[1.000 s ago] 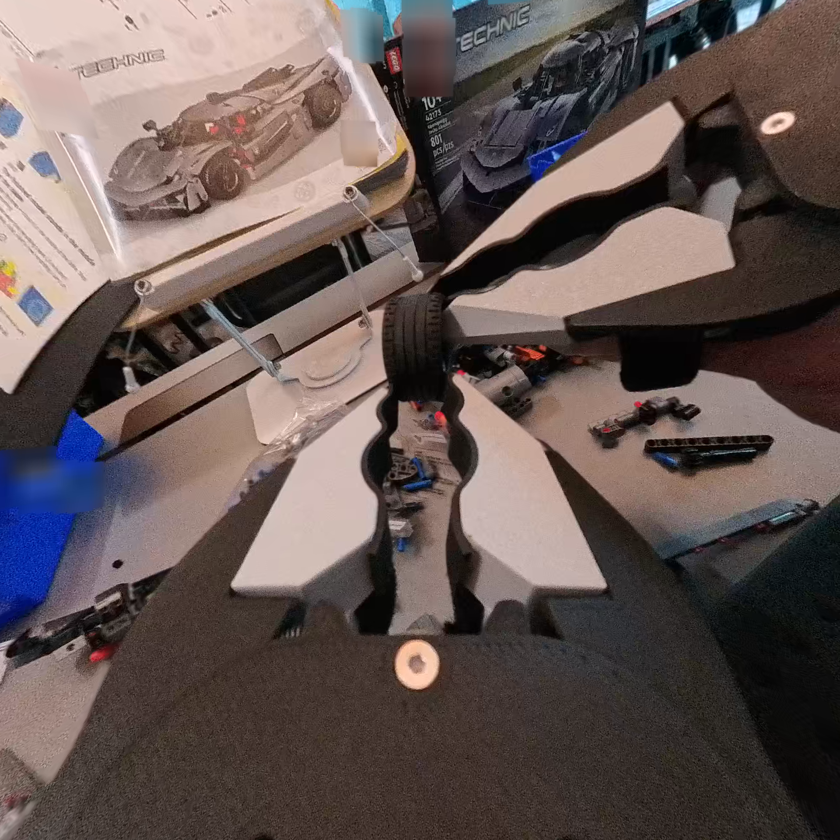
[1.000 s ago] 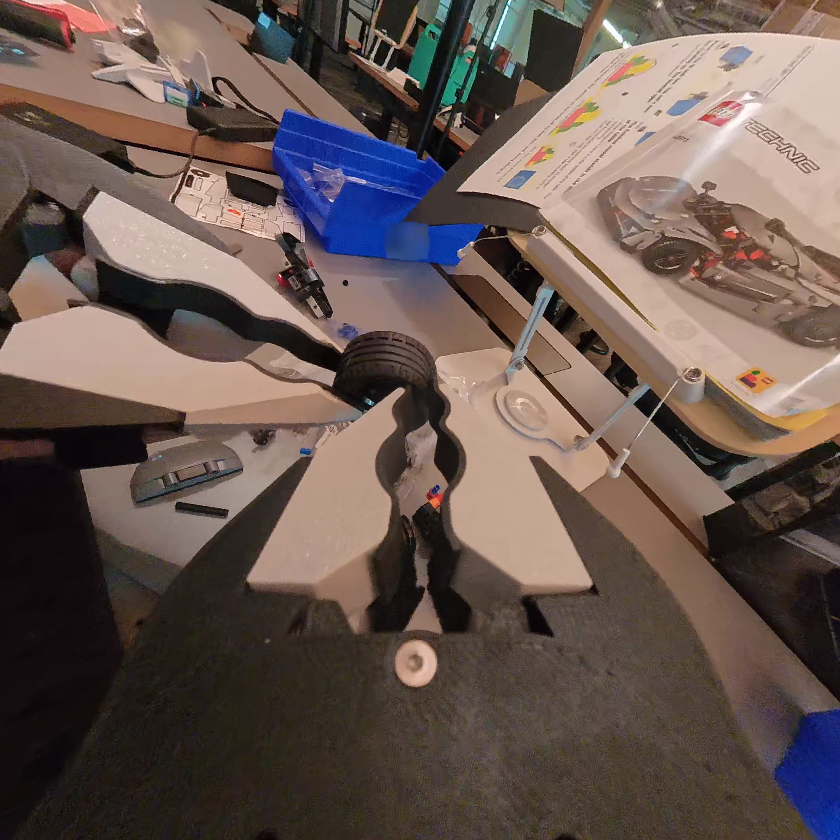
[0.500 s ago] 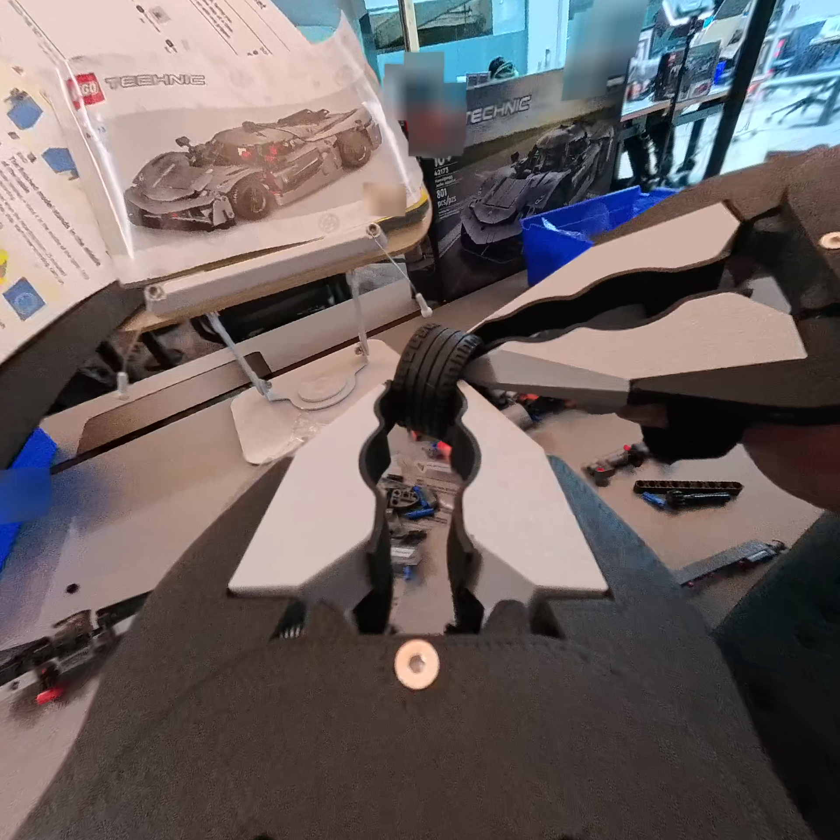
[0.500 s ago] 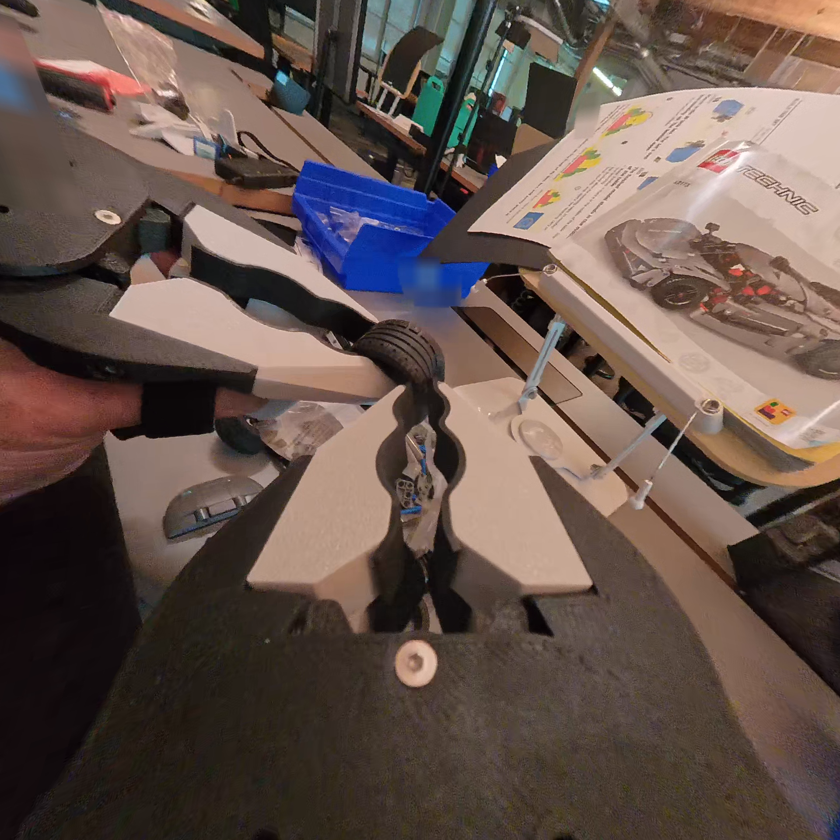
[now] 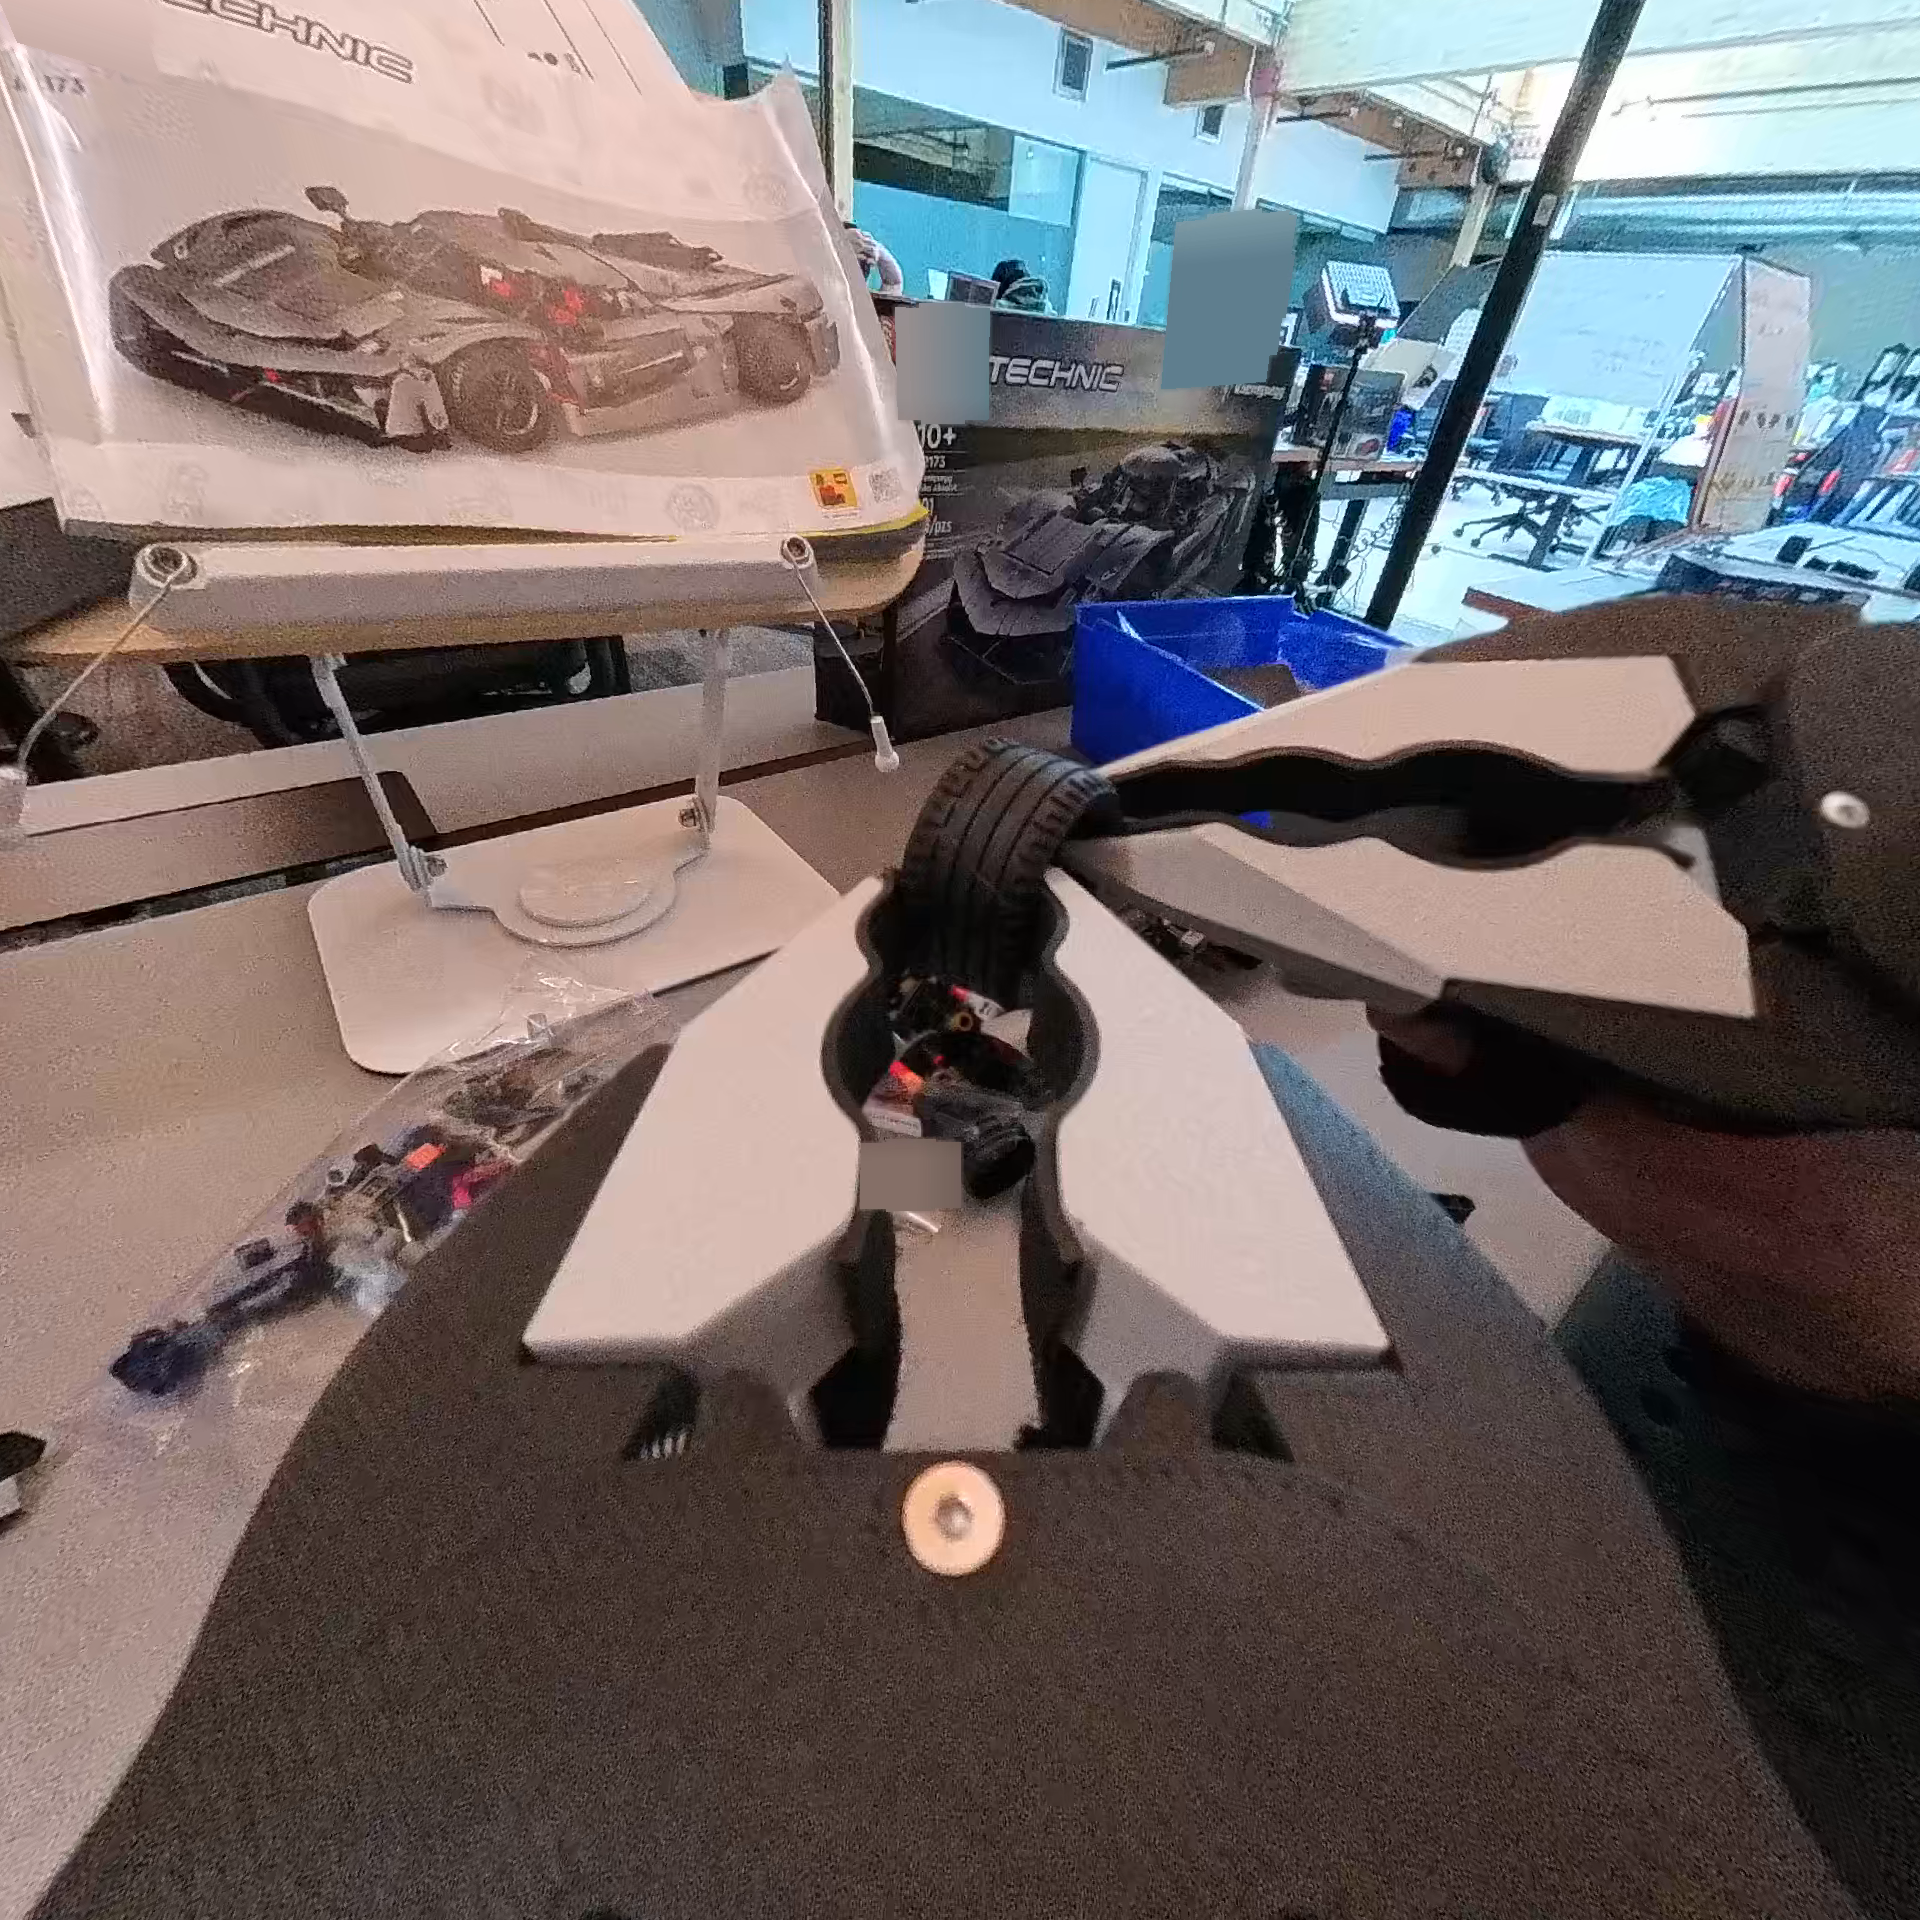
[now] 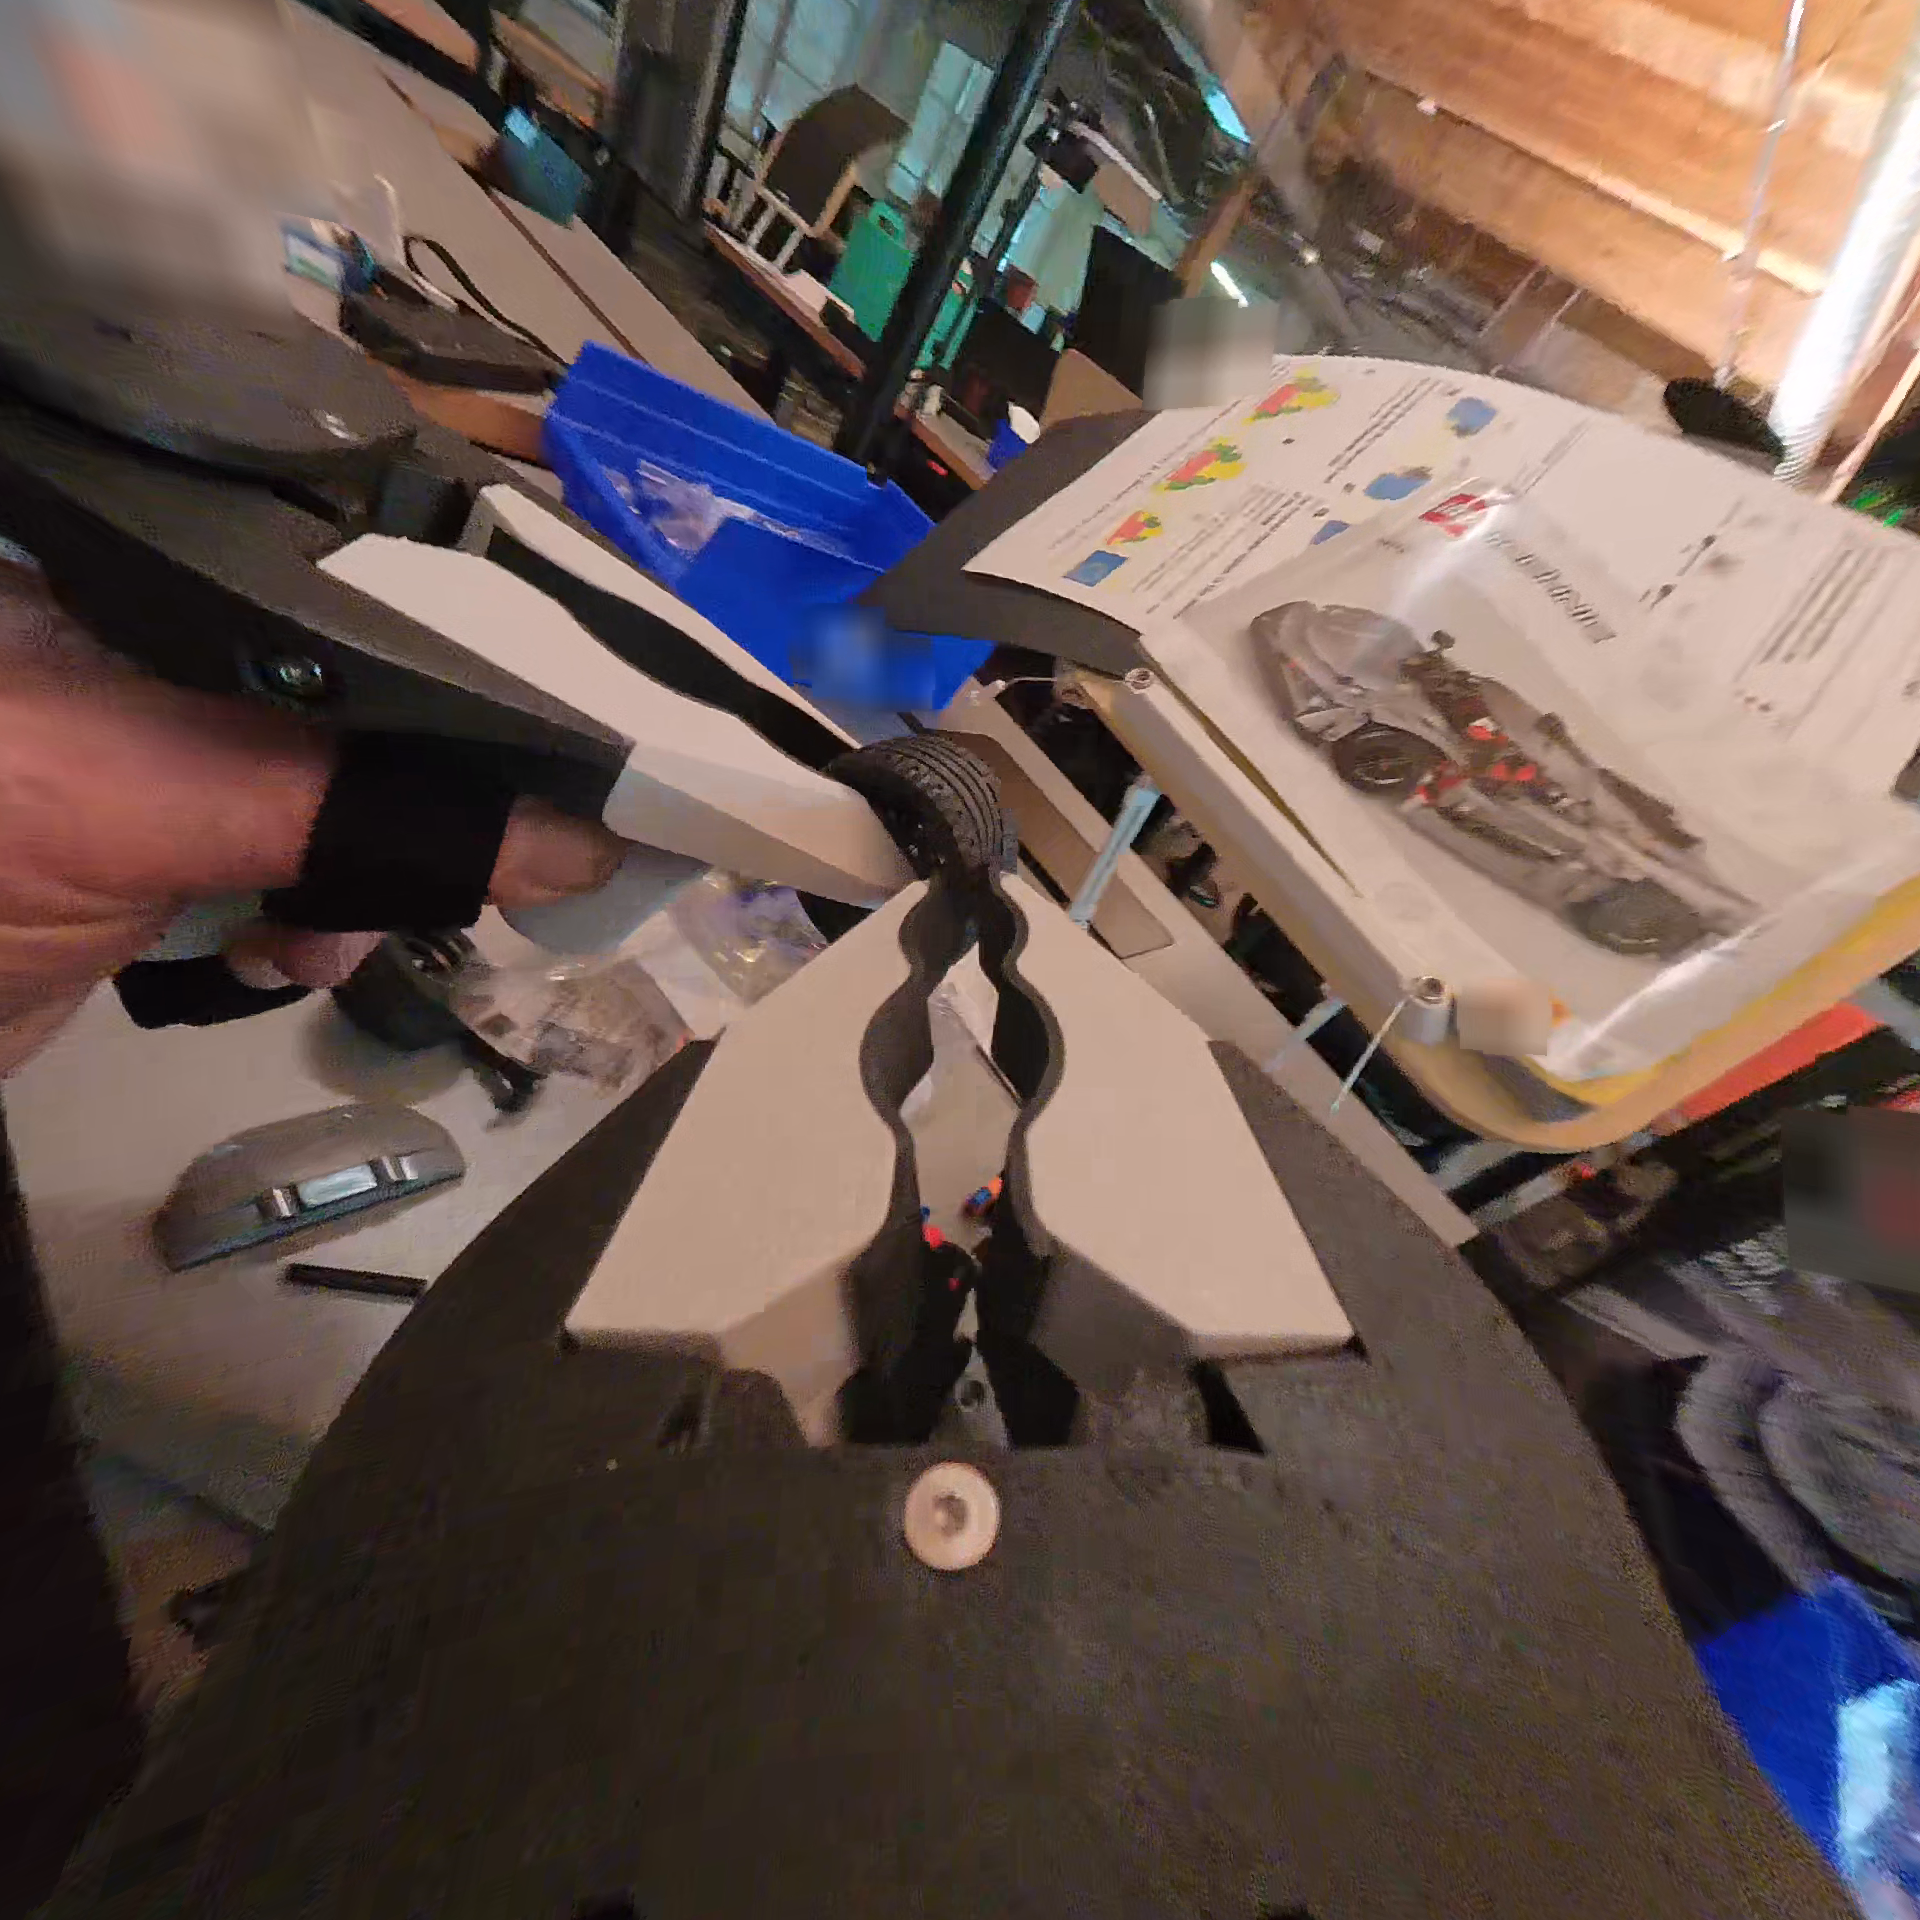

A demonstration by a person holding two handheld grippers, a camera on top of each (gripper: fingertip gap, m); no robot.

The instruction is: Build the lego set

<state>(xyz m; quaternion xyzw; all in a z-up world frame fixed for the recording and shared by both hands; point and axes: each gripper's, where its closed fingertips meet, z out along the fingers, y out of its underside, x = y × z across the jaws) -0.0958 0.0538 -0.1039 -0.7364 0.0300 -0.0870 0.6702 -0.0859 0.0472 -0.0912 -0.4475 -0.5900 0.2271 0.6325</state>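
1. Black rubber, a small toy tire (image 5: 997,831) is held up above the grey table (image 5: 156,1049), caught between both tools at once.
2. In the left wrist view the left gripper (image 5: 971,914) points forward and slightly up. Its pale fingers (image 5: 727,1132) are partly closed, pinching the tire's tread at their very tips, and the scalloped gap stays wide behind the tips.
3. From the right side the right gripper (image 5: 1091,831) comes in nearly level, at a steep angle across the left one. Its tips meet the side of the tire; whether they clamp its edge or only touch it, I cannot tell from this view.
4. The right wrist view shows that tool's fingers (image 6: 1143,1174) drawn close, their tips on the tire (image 6: 935,810) from below. The left gripper (image 6: 883,852) reaches in from the left, held by a hand (image 6: 135,810) in a black fingerless glove.
5. Behind the tire stands a white stand (image 5: 540,904) carrying the open instruction booklet (image 5: 447,312).
6. A clear bag of small parts (image 5: 416,1174) lies on the table to the left, a blue bin (image 5: 1174,675) sits farther back, and a grey curved panel (image 6: 301,1184) rests below the gloved hand.
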